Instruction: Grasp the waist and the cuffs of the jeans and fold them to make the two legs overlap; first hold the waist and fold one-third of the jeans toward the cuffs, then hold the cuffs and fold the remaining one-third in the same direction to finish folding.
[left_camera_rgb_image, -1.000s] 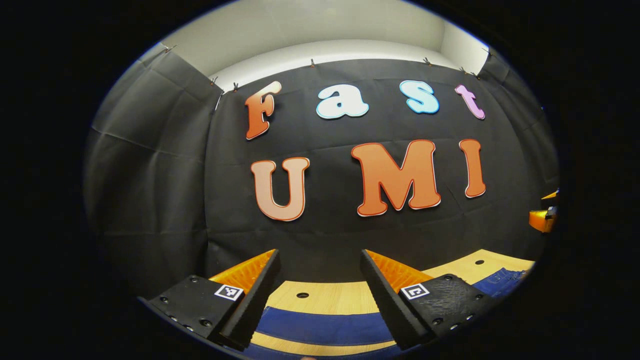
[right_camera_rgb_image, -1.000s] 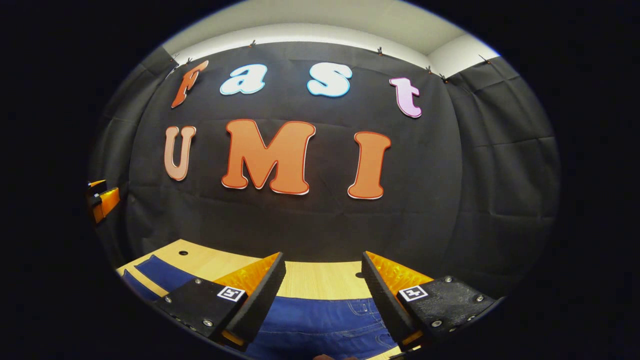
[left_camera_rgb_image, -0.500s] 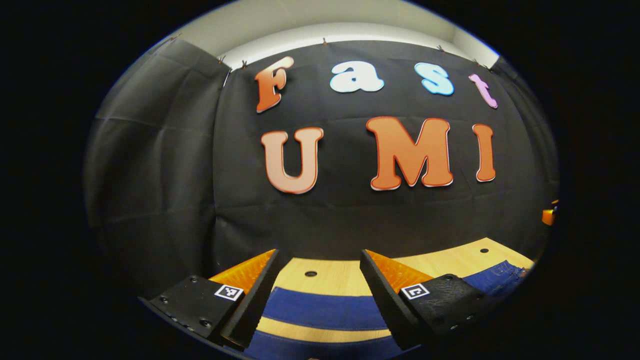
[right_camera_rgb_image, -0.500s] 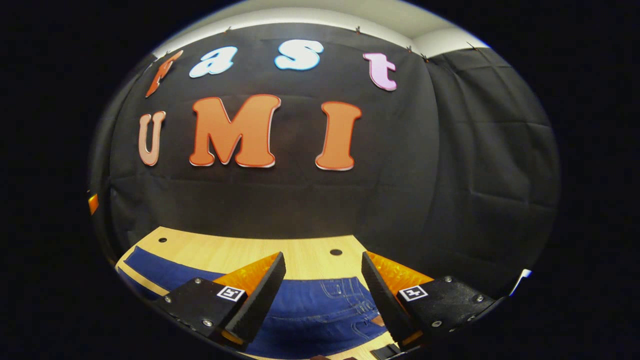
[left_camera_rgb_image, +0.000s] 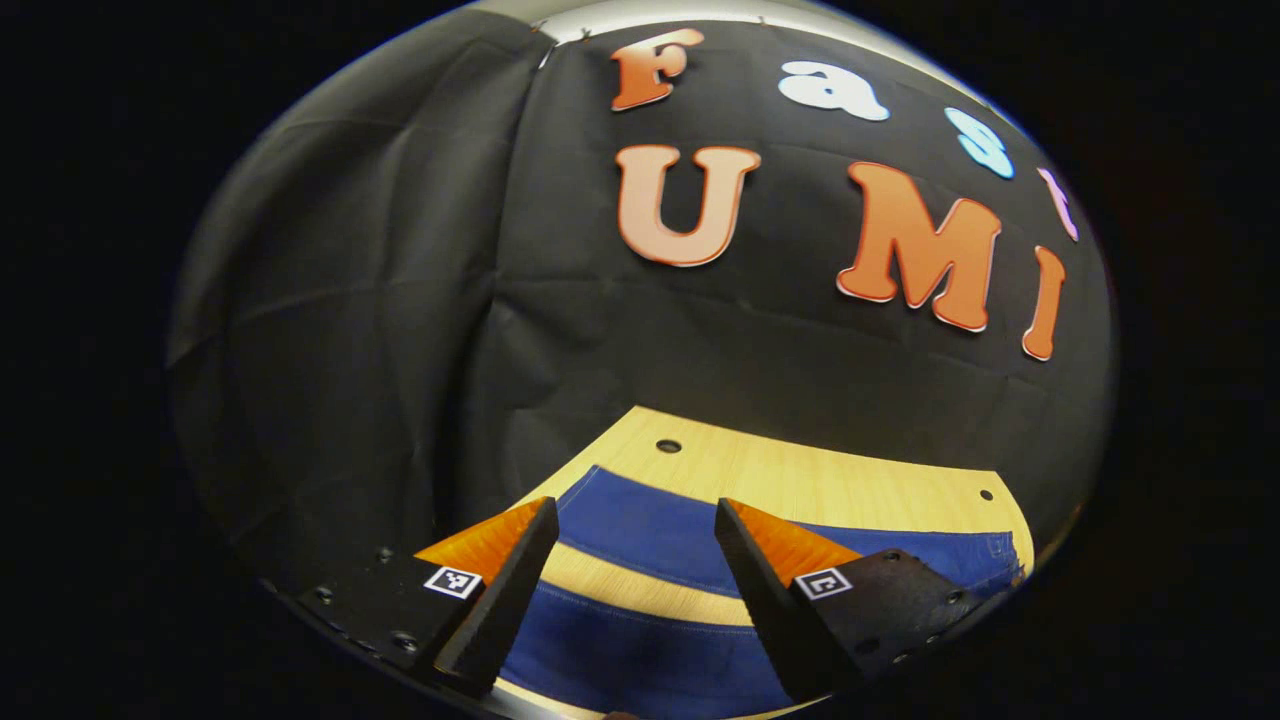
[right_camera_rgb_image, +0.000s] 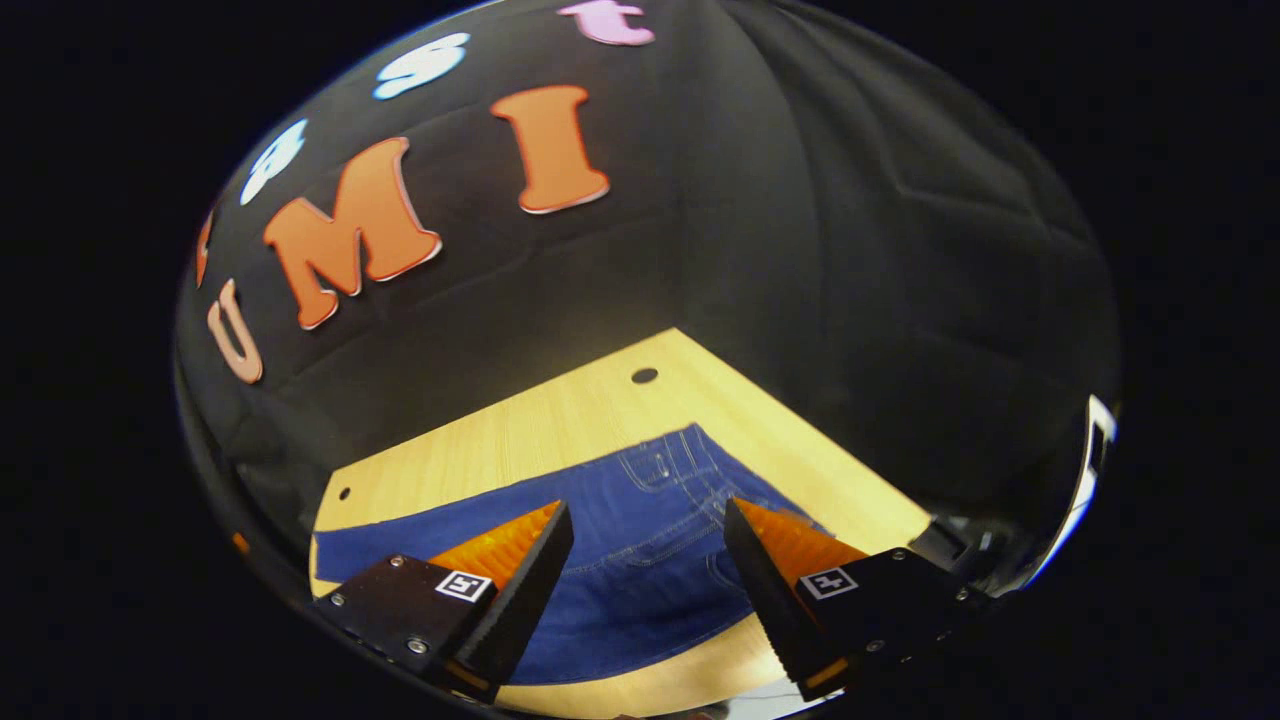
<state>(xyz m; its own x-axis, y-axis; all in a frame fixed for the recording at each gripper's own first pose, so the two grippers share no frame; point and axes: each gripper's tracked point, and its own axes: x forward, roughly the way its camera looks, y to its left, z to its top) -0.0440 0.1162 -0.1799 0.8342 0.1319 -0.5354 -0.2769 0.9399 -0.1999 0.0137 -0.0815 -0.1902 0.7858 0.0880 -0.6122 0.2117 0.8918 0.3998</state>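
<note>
Both grippers have tipped down toward the jeans, each with its fingers spread and nothing between them.

A second ago the two views looked mostly at the booth's cloth wall; now the table (right_camera_rgb_image: 600, 410) takes up far more of each. The left gripper (left_camera_rgb_image: 625, 585) hangs over the two legs, which lie apart with a strip of bare wood between them, near the table's left end. The right gripper (right_camera_rgb_image: 645, 590) hangs over the waist of the jeans (right_camera_rgb_image: 640, 520), near the table's right corner. Nothing is grasped yet, and I judge the first step, overlapping the legs, is about to begin.
</note>
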